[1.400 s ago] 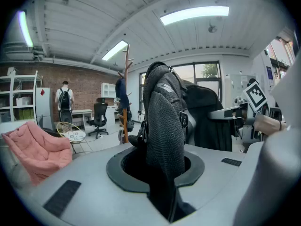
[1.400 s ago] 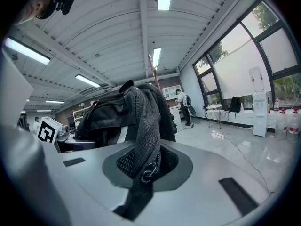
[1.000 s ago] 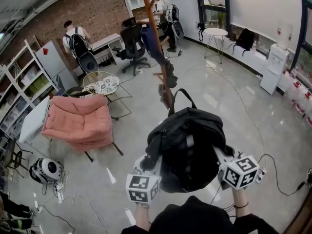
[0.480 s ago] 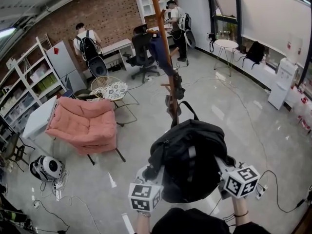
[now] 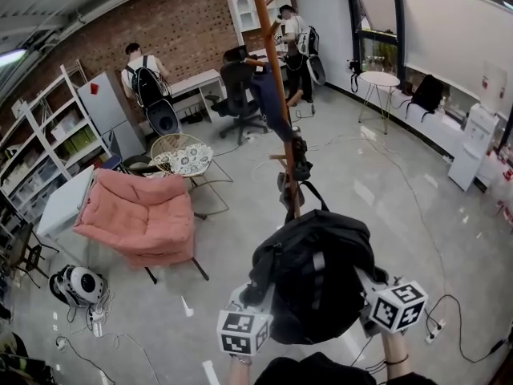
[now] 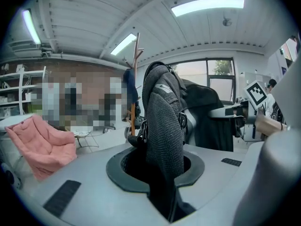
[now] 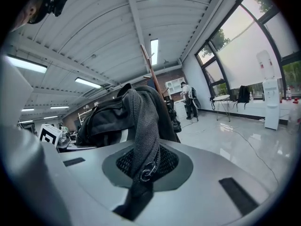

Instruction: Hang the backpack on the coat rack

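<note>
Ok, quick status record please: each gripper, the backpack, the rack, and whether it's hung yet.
left gripper: shut on a strap of the backpack
right gripper: shut on the other strap
backpack: held up between both grippers, in front of the person
rack: ahead, just beyond the backpack; clothes hang on it
hung: not yet

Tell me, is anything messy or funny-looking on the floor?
Yes. Loose cables snake across the shiny floor at the right, and more tangle round a white round gadget at the lower left. They look easy to trip on.
</note>
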A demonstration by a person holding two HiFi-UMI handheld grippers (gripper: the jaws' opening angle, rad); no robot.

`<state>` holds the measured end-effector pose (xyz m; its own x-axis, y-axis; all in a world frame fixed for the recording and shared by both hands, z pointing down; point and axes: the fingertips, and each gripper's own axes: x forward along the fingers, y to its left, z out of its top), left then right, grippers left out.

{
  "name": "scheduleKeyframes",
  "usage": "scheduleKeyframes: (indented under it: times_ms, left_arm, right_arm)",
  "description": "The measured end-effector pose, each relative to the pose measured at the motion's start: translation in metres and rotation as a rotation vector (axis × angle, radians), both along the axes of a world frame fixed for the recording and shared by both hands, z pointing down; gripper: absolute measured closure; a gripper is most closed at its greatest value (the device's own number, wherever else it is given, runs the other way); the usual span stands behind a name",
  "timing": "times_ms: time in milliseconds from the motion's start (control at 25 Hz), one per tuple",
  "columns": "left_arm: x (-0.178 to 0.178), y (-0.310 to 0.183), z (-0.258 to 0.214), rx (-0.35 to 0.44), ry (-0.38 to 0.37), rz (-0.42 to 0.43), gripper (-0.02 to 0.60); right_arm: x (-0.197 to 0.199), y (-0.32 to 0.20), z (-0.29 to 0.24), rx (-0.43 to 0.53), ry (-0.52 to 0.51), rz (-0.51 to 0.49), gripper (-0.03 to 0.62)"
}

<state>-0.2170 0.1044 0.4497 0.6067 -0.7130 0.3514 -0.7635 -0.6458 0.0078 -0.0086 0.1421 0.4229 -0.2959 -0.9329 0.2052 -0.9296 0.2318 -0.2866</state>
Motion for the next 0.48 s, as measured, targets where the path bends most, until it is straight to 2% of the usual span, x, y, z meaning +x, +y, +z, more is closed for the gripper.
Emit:
scheduleKeyframes:
  times_ms: [480]
  left_arm:
    - [0.026,-0.117,0.004,-0.021,0.003,0.069,0.488]
  right_arm:
    - [0.023,-0.104,0.003,-0.019,-0.017,0.078,0.562]
